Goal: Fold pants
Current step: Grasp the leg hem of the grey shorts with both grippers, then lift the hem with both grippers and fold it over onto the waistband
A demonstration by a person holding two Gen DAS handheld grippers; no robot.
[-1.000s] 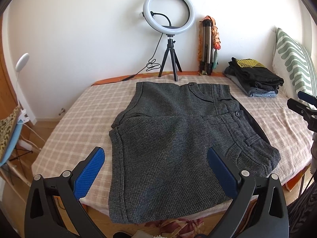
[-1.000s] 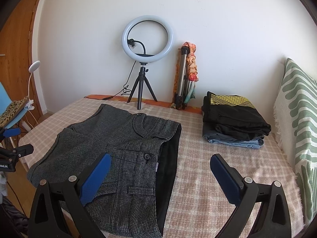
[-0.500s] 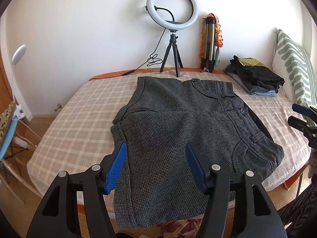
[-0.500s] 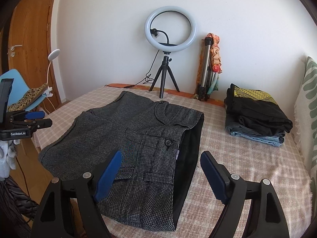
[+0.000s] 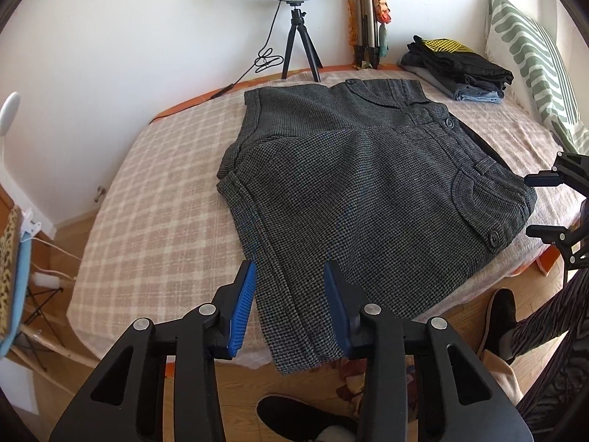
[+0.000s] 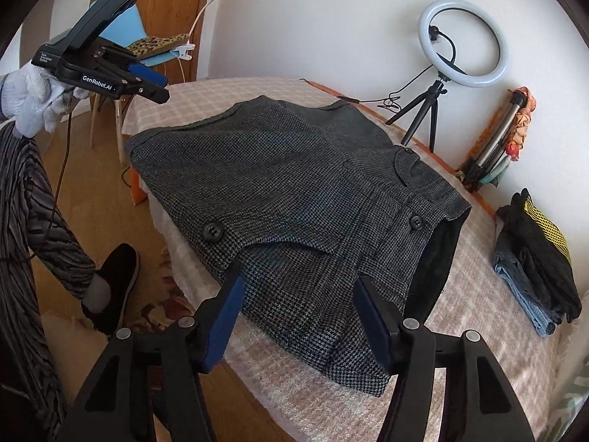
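Observation:
Dark grey houndstooth pants (image 5: pixel 360 191) lie folded on the checked bed cover (image 5: pixel 158 199), hem end at the near edge, waistband to the right. My left gripper (image 5: pixel 291 294) is open, its blue pads either side of the near left hem corner, above the cloth. My right gripper (image 6: pixel 298 309) is open over the waistband end of the pants (image 6: pixel 294 199), near the pocket flap. The left gripper also shows in the right wrist view (image 6: pixel 147 81), held by a gloved hand. The right gripper shows at the edge of the left wrist view (image 5: pixel 552 202).
A ring light on a tripod (image 5: pixel 294 7) and a folded tripod (image 5: pixel 364 18) stand at the wall. A stack of folded clothes (image 5: pixel 460 66) and a striped pillow (image 5: pixel 533 66) lie at the right. A blue chair (image 6: pixel 147 37) stands beside the bed. The person's feet (image 5: pixel 500 316) are on the floor.
Both grippers moved forward and down toward the pants' near edge and tilted downward. Both jaws narrowed from wide open; the left now straddles the hem corner.

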